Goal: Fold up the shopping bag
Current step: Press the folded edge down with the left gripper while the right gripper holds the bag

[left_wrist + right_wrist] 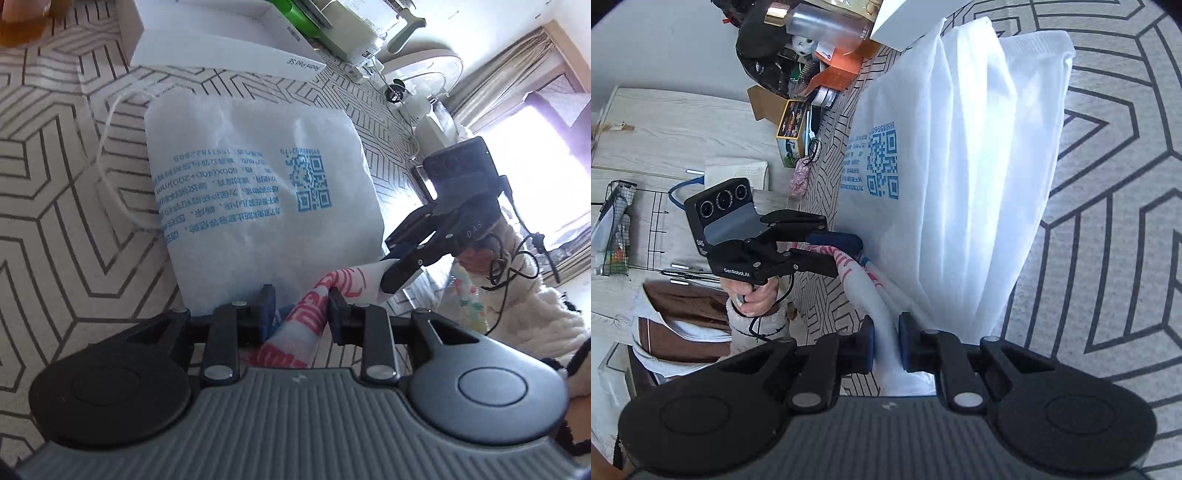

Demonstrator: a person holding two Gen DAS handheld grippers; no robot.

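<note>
- While the white shopping bag [258,192] lies flat on the patterned rug [66,221], filling the middle of the left wrist frame, its blue print and QR code face up.
- Bag's near edge, with red lettering, is lifted and bunched at lower centre of that frame.
- Left gripper [301,306]: jaws part open, red-printed fabric runs between them; left pad looks clear of the cloth, right pad right at it, so grip not firm.
- Right gripper [886,343]: jaws close together, clamped on a white fold of the bag at lower centre of the right wrist frame.
- Seen from the left wrist view, the right gripper [391,275] sits at centre right, tips pinching the bag's corner.
- Seen from the right wrist view, the left gripper [834,254] is at centre left, held by a hand [757,295] in a fluffy white sleeve.
- White cord handle [110,158] loops out from the bag's far left edge onto bare rug.
- White box [229,55] lies just past the bag's top edge, upper centre.
- Open rug left of the bag in the left wrist view, and right of it in the right wrist view.
- Clutter of boxes and bottles [812,55] crowds the upper left of the right wrist frame.
</note>
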